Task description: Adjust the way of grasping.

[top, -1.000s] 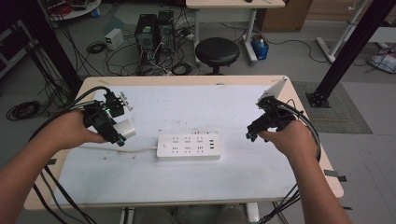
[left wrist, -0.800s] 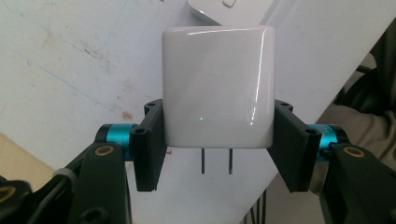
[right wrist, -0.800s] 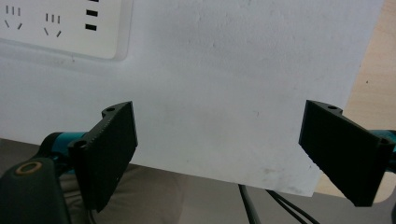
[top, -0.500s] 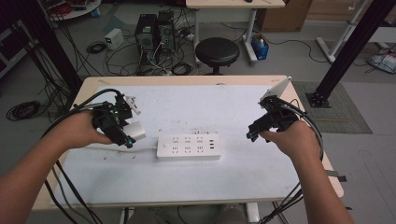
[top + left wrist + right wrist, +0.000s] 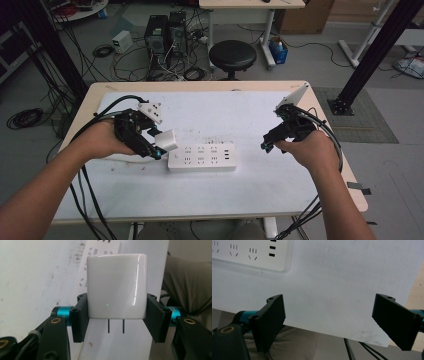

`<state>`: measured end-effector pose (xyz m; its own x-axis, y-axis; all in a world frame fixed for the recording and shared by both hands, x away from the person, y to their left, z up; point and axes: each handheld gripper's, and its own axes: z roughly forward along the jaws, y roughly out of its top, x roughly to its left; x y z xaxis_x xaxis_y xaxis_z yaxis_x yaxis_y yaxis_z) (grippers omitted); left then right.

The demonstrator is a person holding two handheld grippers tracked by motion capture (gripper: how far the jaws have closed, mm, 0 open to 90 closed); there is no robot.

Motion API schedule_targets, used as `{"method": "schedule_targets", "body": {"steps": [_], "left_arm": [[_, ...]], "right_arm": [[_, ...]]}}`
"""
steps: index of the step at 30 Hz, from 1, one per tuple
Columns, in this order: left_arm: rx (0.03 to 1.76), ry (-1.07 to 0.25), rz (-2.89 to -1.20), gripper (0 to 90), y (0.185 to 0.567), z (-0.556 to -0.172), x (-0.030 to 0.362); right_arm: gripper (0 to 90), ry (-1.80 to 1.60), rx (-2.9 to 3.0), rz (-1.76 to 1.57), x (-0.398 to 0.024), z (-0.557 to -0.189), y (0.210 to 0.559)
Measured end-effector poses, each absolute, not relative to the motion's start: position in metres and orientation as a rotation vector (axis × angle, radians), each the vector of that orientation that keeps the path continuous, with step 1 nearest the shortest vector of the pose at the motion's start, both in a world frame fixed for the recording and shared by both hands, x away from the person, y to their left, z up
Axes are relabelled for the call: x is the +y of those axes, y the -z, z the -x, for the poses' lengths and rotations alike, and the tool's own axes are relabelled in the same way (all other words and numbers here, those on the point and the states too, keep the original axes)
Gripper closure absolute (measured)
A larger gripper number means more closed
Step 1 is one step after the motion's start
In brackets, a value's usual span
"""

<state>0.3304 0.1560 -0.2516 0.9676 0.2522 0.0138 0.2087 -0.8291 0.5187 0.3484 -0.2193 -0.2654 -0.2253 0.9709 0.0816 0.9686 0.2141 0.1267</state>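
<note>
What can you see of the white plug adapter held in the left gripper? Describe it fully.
The white plug adapter is a glossy, rounded block that looks like plastic, with two thin dark prongs sticking from one face. The left gripper clamps its two sides between black pads. In the high view it hangs just above the left end of the white power strip, apart from it.

Both forearms reach in from the near edge of the table [image 5: 300, 195]. The left hand [image 5: 102, 142] sits toward the left edge, wrist bent inward, holding the left gripper [image 5: 159, 150] tilted down and toward the middle; its jaws are clamped on the flat sides of a white plug adapter [image 5: 116, 286]. The right hand [image 5: 307, 150] hangs near the right edge, carrying the right gripper [image 5: 265, 146] pointed down and inward, its jaws spread wide with nothing between them.
</note>
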Motion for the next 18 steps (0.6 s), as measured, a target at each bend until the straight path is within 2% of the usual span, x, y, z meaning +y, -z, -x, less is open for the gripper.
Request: {"method": "schedule_targets", "body": {"steps": [10,17,18], "left_arm": [[0.242,-0.073,-2.522,42.4,0.257,-0.327,0.14],[0.219,-0.077,-2.513,42.4,0.257,-0.326,0.138],[0.217,-0.076,-2.516,42.4,0.257,-0.325,0.137]], "right_arm": [[10.9,-0.33,2.464,-1.959,-0.214,-0.344,0.267],[11.0,-0.514,2.473,-2.033,-0.219,-0.34,0.263],[11.0,-0.664,2.512,-2.093,-0.222,-0.34,0.263]]}}
